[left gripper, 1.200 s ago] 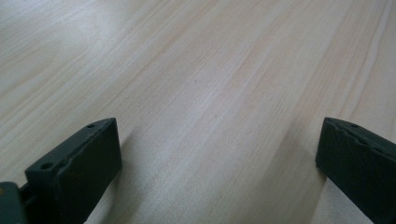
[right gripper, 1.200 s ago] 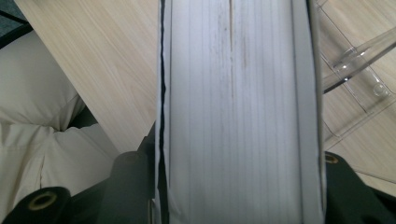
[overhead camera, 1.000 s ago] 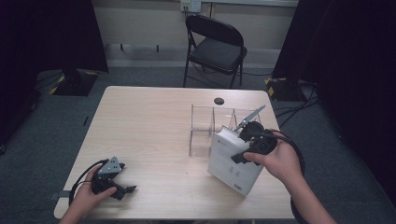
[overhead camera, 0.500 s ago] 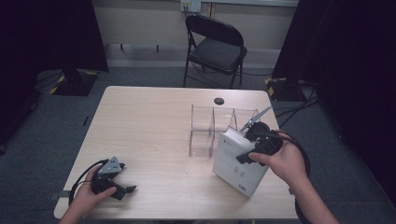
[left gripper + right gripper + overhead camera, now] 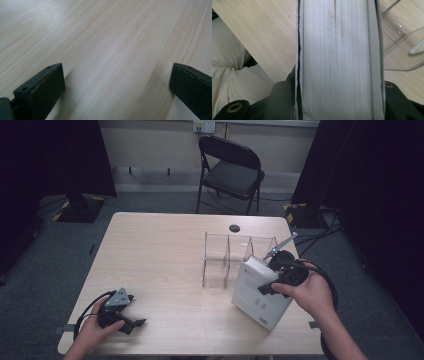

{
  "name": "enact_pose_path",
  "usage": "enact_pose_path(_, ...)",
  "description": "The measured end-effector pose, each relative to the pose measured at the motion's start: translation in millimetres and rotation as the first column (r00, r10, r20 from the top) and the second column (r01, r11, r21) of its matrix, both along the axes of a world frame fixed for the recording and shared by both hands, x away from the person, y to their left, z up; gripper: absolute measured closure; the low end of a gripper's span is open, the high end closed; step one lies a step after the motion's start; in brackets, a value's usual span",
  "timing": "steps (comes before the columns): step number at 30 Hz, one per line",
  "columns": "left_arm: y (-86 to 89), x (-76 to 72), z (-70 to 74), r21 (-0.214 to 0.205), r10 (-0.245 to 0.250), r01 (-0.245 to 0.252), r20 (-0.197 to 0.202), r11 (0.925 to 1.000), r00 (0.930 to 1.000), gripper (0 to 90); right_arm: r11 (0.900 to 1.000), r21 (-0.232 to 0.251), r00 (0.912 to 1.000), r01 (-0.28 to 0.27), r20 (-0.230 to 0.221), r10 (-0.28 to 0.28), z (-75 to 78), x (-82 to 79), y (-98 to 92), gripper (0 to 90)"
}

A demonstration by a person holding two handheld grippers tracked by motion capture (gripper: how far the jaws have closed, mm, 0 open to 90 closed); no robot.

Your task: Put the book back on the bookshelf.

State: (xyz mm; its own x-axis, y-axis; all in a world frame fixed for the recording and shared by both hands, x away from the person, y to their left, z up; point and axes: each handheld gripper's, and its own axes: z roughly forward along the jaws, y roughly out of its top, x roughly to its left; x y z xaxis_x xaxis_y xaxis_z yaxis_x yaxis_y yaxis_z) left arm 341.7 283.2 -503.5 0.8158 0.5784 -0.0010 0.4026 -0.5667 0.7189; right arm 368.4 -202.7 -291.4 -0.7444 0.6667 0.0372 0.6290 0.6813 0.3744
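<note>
The table (image 5: pixel 165 255) is a pale wooden board with fine straight grain and rounded corners. On its right half stands a clear plastic rack (image 5: pixel 227 257), made of thin see-through walls that form upright compartments. Beyond the far edge of the table there is a black folding chair (image 5: pixel 230 170) on a grey carpet.

The book (image 5: pixel 257 292) is thick, with a white smooth cover and a block of pale pages. In the right gripper view the page edges (image 5: pixel 337 55) look like many fine lines, with some darker stains along the middle. In the high view the book stands tilted at the right front part of the table, its lower corner close to the table's near edge, and its upper end is just beside the near right end of the rack.

The right gripper (image 5: pixel 280 270) is at the upper end of the book. Its two black jaws sit on both covers and pinch the book between them, so the book fills the gap. The person's right hand (image 5: pixel 307 295) holds the gripper from the near side.

The left gripper (image 5: pixel 127 317) rests on the front left part of the table, well apart from the book. Its blocky black jaws are spread wide, with bare wood between them.
</note>
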Motion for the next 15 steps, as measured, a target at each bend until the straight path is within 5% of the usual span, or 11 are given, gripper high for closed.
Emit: enact_pose_path(15,0.3,0.1,0.2,0.002,-0.003,0.003,-0.002,1.0000,1.0000,0.0,0.9989,0.006,0.9989,0.046,-0.005,-0.046,0.1,-0.3,-16.1,52.2)
